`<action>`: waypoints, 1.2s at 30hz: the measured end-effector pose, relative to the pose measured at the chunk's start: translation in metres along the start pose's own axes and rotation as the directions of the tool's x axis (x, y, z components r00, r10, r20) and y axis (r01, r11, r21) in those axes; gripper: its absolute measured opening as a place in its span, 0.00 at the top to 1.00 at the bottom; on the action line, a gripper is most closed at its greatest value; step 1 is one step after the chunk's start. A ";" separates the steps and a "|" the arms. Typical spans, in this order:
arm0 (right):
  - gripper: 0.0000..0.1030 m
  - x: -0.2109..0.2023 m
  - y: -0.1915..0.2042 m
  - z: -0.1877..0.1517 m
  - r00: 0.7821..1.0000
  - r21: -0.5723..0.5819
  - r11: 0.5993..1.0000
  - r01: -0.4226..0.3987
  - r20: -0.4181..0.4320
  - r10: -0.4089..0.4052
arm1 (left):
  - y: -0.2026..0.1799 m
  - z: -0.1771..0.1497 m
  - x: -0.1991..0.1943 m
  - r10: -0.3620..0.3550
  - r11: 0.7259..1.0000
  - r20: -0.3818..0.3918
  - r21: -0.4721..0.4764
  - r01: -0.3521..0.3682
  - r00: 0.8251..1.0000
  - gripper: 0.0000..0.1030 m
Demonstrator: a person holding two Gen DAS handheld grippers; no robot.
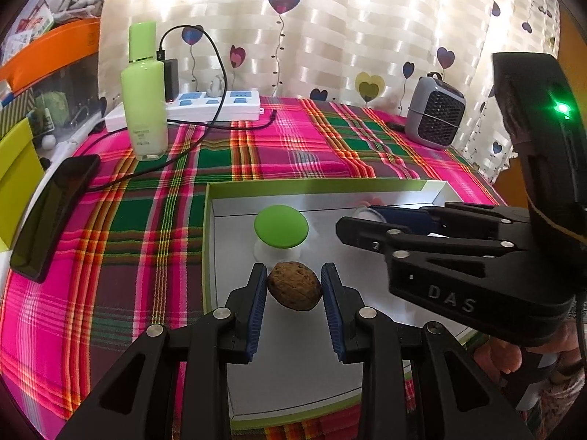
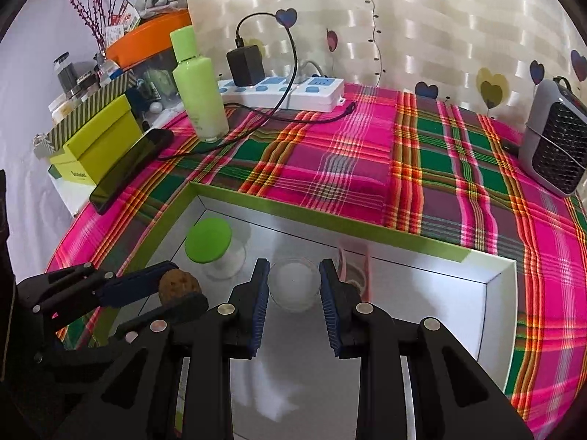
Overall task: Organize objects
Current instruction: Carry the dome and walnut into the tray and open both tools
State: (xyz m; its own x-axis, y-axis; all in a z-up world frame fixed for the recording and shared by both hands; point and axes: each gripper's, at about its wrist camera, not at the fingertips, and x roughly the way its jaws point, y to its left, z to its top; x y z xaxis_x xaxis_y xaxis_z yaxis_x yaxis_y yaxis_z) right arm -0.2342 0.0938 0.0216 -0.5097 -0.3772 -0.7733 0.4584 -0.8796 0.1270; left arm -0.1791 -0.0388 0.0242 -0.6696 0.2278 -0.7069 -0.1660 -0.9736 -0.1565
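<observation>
Both tongs work over the shallow green-rimmed box [image 2: 433, 247] on the plaid tabletop [image 2: 330, 168]. Left tongs [image 1: 293, 289] pinch a walnut [image 1: 294, 285] between blue pads, above the box floor near a green-capped jar [image 1: 280, 232] already inside. Right tongs [image 2: 293, 286] pinch a small clear round jar [image 2: 293, 284], also above the box interior. Step in hand, by my reading: depositing. Next move calls for lowering each item to a bare patch, clear of the jar, then spreading the pads.

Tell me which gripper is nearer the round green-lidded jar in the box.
Left. The left gripper, holding a brown walnut, sits just before the green-lidded jar; the right gripper is farther right.
</observation>
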 end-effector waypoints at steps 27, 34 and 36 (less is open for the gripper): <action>0.72 0.011 0.001 0.007 0.999 -0.008 1.000 0.019 -0.033 -0.019 | 0.001 0.000 0.002 0.013 1.000 -0.002 0.004 -0.013 1.000 0.72; 0.72 0.011 0.001 0.007 0.999 -0.011 1.000 0.025 -0.033 -0.025 | 0.001 0.001 0.002 0.014 1.000 -0.001 0.004 -0.014 1.000 0.72; 0.72 0.012 0.001 0.007 0.999 -0.009 1.000 0.023 -0.033 -0.024 | 0.001 0.000 0.002 0.013 1.000 -0.001 0.004 -0.013 1.000 0.72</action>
State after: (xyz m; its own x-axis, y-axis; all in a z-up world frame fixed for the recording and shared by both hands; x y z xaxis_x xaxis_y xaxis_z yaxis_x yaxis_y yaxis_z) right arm -0.2449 0.0869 0.0170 -0.4963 -0.3468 -0.7959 0.4527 -0.8856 0.1036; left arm -0.1808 -0.0390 0.0229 -0.6709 0.2147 -0.7098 -0.1597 -0.9765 -0.1444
